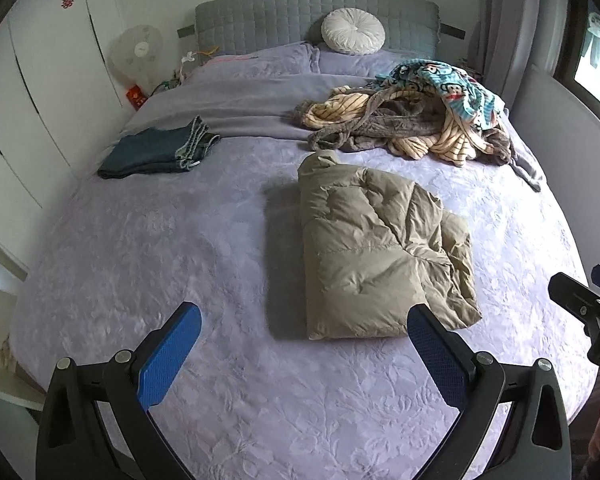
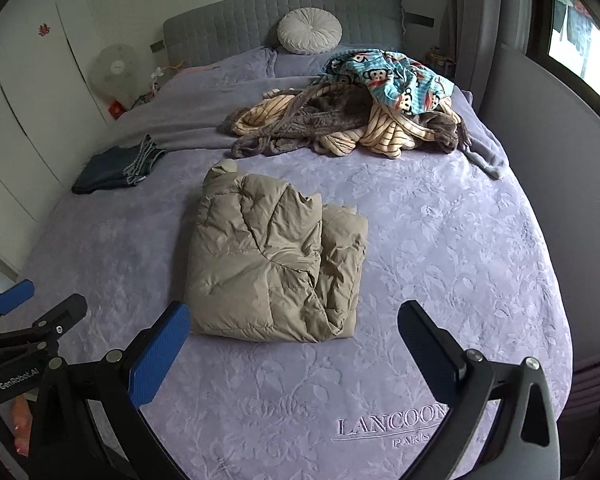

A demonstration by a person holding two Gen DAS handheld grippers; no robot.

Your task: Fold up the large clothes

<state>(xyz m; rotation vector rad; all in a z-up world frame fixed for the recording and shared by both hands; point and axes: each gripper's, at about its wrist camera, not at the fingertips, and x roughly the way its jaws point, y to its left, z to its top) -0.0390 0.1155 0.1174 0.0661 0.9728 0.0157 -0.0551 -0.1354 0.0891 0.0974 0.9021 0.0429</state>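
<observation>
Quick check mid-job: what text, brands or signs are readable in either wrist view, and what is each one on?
"LANCOON" over "PARIS": embroidered on the purple bedspread, near edge; the first word's end is hidden by the right gripper.
"GenRobot.AI": on the left gripper body, right wrist view.
Red paper signs on the wardrobe doors: too blurred to read.
Red packet by the fan: unreadable.

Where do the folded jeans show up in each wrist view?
Left wrist: the jeans lie left of centre, near the bed's left edge.
Right wrist: the jeans sit at far left, further from centre.
Shared landmark: the round white cushion against the headboard.
</observation>
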